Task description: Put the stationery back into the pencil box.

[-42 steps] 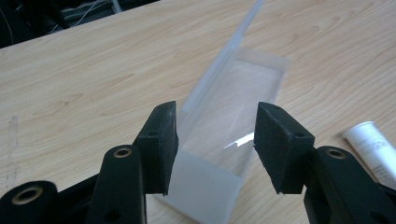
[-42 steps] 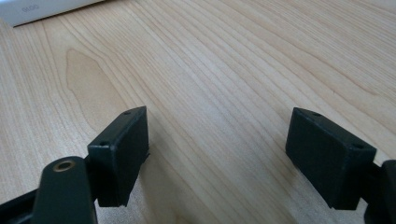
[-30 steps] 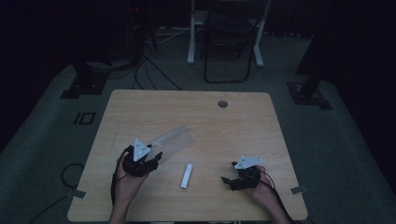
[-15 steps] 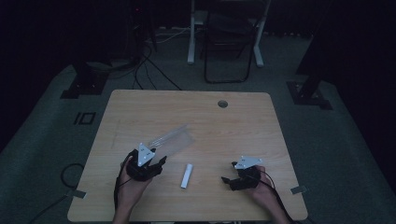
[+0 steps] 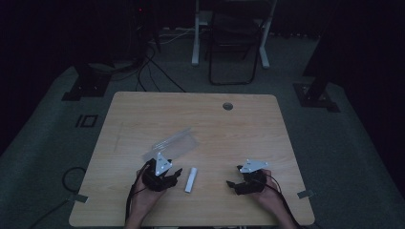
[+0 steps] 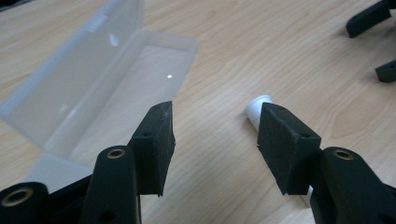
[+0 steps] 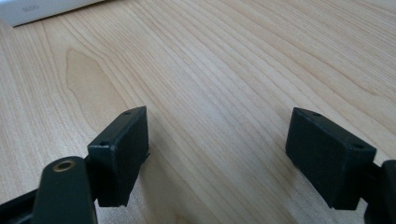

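A clear plastic case (image 5: 173, 143) lies open on the wooden table (image 5: 248, 129), its lid raised; in the left gripper view the case (image 6: 88, 79) sits at the left. A short white tube (image 5: 191, 180) lies near the front edge. My left gripper (image 5: 173, 177) is just left of it, open. The tube's end (image 6: 258, 106) peeks out behind the right jaw of my left gripper (image 6: 217, 126). My right gripper (image 5: 232, 187) rests to the right of the tube, open, and bare wood lies between the jaws of my right gripper (image 7: 219, 133).
A round cable hole (image 5: 228, 105) is at the table's far side. A chair (image 5: 231, 43) and stand bases stand on the dark floor behind. The white tube's edge (image 7: 46, 10) shows at the right gripper view's top left. The other gripper's jaws (image 6: 373, 23) appear far right.
My left gripper has shifted right and toward the front edge, closer to the white tube. The right gripper, the case and the tube have stayed put.
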`<state>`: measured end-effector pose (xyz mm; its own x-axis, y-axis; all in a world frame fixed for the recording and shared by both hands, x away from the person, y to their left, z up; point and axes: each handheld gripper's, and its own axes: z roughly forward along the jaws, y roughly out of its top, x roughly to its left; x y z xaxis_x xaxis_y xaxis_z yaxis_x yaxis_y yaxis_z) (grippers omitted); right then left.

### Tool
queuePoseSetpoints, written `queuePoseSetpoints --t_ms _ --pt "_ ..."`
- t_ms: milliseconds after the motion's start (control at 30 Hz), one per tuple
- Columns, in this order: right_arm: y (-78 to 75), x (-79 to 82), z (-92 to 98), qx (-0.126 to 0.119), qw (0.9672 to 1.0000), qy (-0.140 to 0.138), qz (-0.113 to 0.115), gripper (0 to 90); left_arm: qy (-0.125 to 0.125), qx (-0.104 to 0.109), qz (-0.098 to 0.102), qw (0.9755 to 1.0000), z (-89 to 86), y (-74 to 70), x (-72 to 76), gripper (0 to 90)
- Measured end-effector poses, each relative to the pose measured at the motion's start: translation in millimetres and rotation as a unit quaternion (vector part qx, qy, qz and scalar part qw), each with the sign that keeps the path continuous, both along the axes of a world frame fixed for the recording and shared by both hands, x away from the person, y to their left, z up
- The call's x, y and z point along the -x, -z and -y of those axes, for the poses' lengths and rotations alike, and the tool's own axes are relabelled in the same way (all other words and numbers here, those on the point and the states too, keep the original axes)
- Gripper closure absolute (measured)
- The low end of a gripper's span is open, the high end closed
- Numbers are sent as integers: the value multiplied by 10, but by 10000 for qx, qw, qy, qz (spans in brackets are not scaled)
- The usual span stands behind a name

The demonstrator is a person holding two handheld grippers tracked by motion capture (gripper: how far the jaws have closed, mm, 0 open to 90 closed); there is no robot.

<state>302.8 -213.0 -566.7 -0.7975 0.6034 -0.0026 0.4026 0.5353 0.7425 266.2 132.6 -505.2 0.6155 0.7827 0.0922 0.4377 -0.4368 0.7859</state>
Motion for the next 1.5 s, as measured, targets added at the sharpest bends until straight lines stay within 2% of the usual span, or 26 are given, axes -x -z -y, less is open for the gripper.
queuePoseSetpoints --t_ms 367,567,700,767,1200,1467,1500 --pt "0 0 0 0 10000 1 -1 214 216 -44 -185 9996 130 87 55 462" --pt "0 1 -1 -1 10000 4 -1 213 419 -84 -353 9985 273 192 83 458" --pt "0 0 -1 -2 10000 3 -1 214 470 -99 -393 9981 308 215 87 458" --pt "0 0 0 -1 10000 1 0 213 537 -172 -454 9974 363 256 92 458" --pt "0 0 0 -1 10000 2 -1 213 626 -382 -613 9954 454 377 99 463" --pt "0 0 0 -1 10000 3 -1 213 546 -469 -753 9946 420 408 66 559" --pt "0 0 0 -1 10000 3 -2 213 499 -480 -823 9942 410 418 54 574"
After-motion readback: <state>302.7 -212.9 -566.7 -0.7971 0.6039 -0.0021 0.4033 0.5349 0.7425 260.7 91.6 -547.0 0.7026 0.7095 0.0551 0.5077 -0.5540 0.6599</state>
